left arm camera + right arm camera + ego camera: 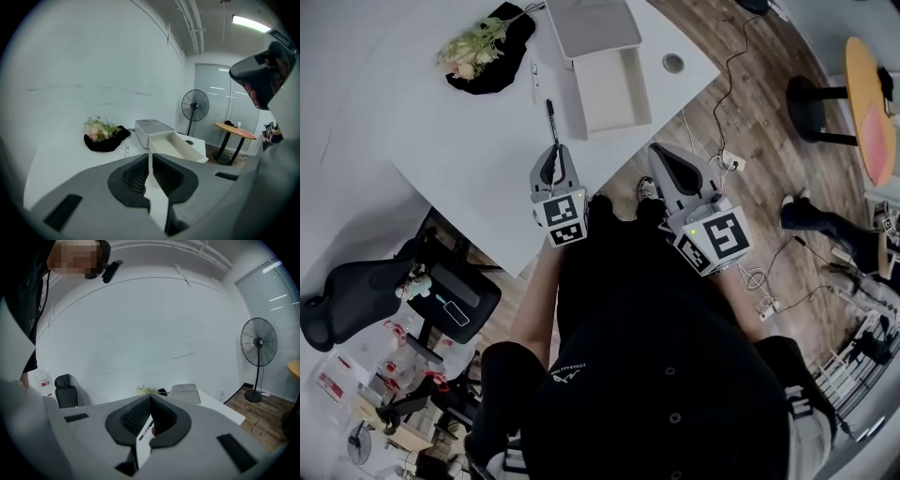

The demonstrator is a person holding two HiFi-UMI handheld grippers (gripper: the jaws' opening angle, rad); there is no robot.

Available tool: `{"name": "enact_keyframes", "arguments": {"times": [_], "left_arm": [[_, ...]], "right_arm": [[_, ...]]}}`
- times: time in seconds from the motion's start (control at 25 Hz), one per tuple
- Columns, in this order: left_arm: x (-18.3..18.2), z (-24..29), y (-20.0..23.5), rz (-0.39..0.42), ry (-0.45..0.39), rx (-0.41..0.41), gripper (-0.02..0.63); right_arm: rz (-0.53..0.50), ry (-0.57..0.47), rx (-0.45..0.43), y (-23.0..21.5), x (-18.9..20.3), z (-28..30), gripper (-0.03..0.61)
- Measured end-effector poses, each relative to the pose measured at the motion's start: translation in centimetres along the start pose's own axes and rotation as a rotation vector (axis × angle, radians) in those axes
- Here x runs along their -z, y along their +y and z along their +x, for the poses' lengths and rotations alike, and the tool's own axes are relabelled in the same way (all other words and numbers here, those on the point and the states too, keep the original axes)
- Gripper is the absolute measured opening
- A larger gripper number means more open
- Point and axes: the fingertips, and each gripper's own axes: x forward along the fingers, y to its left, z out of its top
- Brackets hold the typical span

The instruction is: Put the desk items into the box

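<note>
A white open box (614,89) stands at the far side of the white desk (441,159), its lid (592,26) just behind it. A black pen (551,120) lies on the desk in front of the box, and a small white item (534,80) lies to its left. My left gripper (554,150) is shut and empty, with its tips right at the pen's near end. The left gripper view shows the box (180,147) beyond those closed jaws. Off the desk's right edge my right gripper (657,152) is shut with nothing held. The pen (146,427) shows through its jaw gap.
Flowers (473,42) lie on a black cloth (502,61) at the desk's far left. A cable hole (673,63) sits right of the box. Office chairs (356,291) stand left of the desk. Cables (727,159) run over the wooden floor beside a round orange table (872,103).
</note>
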Motion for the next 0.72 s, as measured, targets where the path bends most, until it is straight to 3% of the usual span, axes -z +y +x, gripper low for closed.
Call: {"name": "enact_keyframes", "arguments": {"times": [0.72], "left_arm": [[6.9,7.6,3.0,-0.069,0.226,-0.012,0.066]], "right_arm": [[0.021,0.075,0.098,-2.3,1.5,1.7,-0.002]]}}
